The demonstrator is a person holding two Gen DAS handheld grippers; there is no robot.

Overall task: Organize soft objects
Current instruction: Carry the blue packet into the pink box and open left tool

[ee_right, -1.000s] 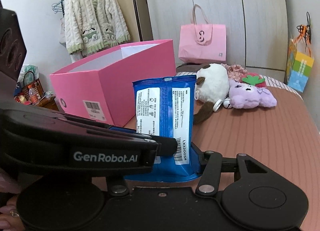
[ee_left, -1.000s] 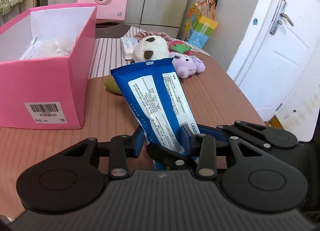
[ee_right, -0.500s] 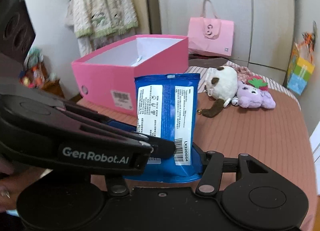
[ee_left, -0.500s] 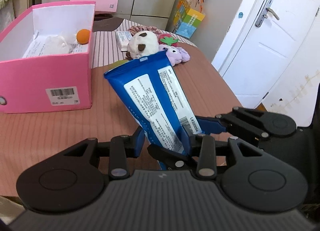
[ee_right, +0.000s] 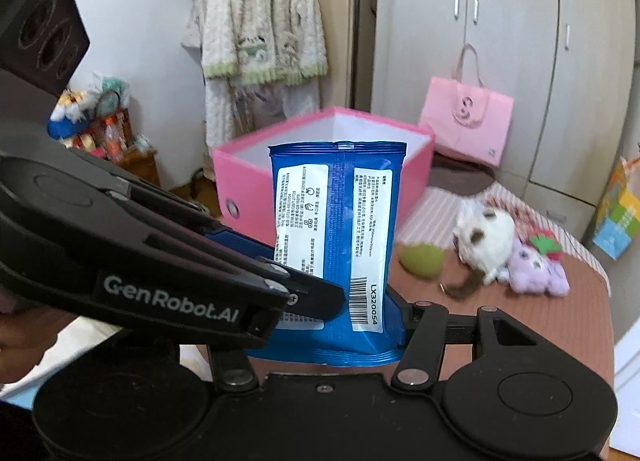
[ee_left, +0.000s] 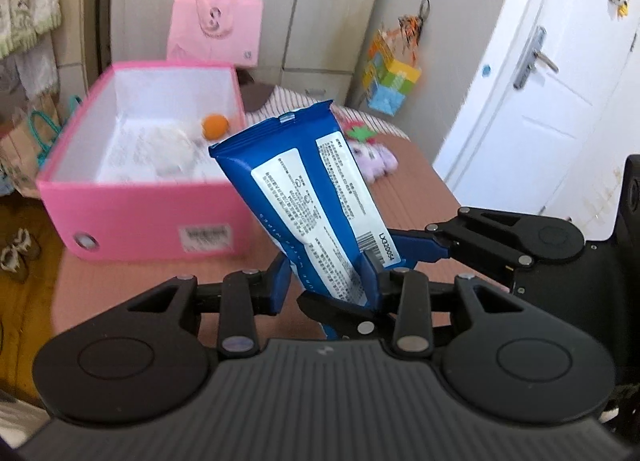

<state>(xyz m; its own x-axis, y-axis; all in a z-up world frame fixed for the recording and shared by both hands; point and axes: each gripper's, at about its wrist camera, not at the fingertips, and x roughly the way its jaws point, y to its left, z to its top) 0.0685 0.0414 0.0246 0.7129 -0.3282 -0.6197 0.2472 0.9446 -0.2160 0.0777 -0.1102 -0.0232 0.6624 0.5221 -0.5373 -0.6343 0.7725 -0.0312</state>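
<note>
Nearest the cameras, both grippers clamp the lower end of the same blue packet point(ee_left: 308, 197). The left gripper point(ee_left: 326, 281) is clenched on the packet's bottom edge, its blue pads pressing the wrapper from either side. The right gripper point(ee_right: 352, 325) grasps the packet across its width near the bottom seam; in the left wrist view its blue-tipped finger reaches in from the right and meets the packet beside the barcode. The packet is held up in the air, clear of the brown table point(ee_left: 416, 185), leaning up and to the left in the left wrist view and standing nearly upright in the right wrist view, white label panels facing the cameras.

Beyond the packet sits the open pink box point(ee_left: 152, 217) on the table. Inside it lie pale wrapped items and a small orange ball point(ee_left: 215, 126) near the far end.

To the right of the box, on the table, a green ball point(ee_right: 421, 258) lies near a white plush toy point(ee_right: 486, 239), with a purple plush point(ee_right: 538, 271) just beside it and a red and green plush point(ee_right: 545, 242) behind.

Farther back, a pink shopping bag point(ee_right: 466, 126) stands against the cupboard doors point(ee_right: 516, 41), and a knitted cardigan point(ee_right: 262, 37) hangs to the left.
</note>
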